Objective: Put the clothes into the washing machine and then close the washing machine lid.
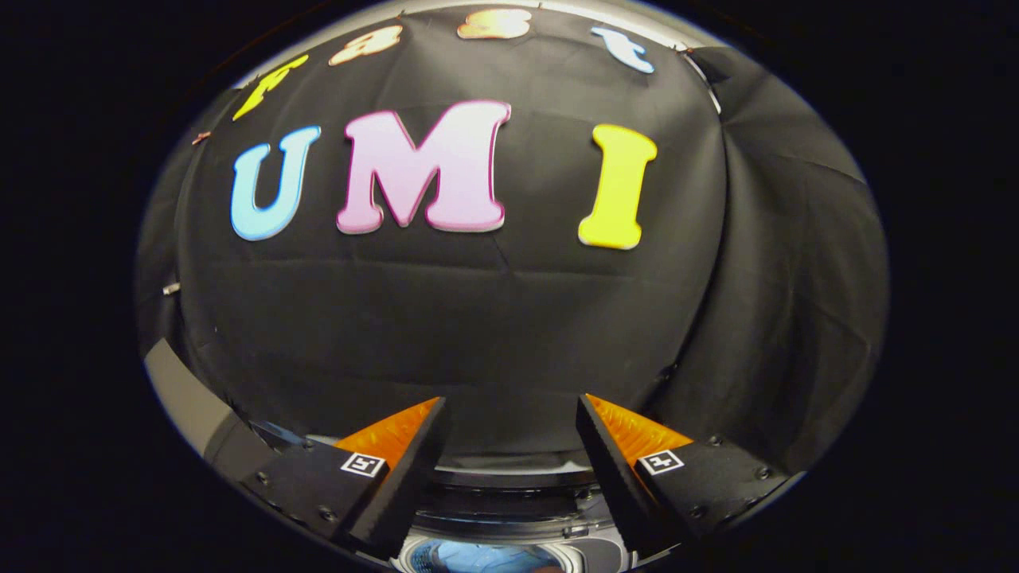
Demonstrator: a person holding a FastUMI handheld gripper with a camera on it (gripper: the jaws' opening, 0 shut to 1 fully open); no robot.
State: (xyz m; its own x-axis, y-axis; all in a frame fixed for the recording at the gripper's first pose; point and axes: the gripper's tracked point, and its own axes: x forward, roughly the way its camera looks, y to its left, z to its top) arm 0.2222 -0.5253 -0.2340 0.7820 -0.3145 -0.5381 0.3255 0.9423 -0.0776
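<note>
Gripper: the gripper [509,414] has its fingers spread wide with nothing between them, so it is released and carries no clothes
Aim: the fingers point level at the booth's black wall, well above the washing machine, not down at it
Washing machine: the washing machine [509,509] sits low between and beneath the fingers, its dark top and curved rim just under the fingertips
Opening: a round opening [478,557] shows below the rim, nearest the gripper's base, with something pale blue inside; whether that is clothes or the drum I cannot tell
Lid: a lid cannot be made out, so open or closed is uncertain, though the visible opening suggests open
Key relation: the machine lies straight down and slightly forward of the fingers, centred between them
Next move, as a guess: tip the gripper downward to bring the opening ahead of the fingers
</note>
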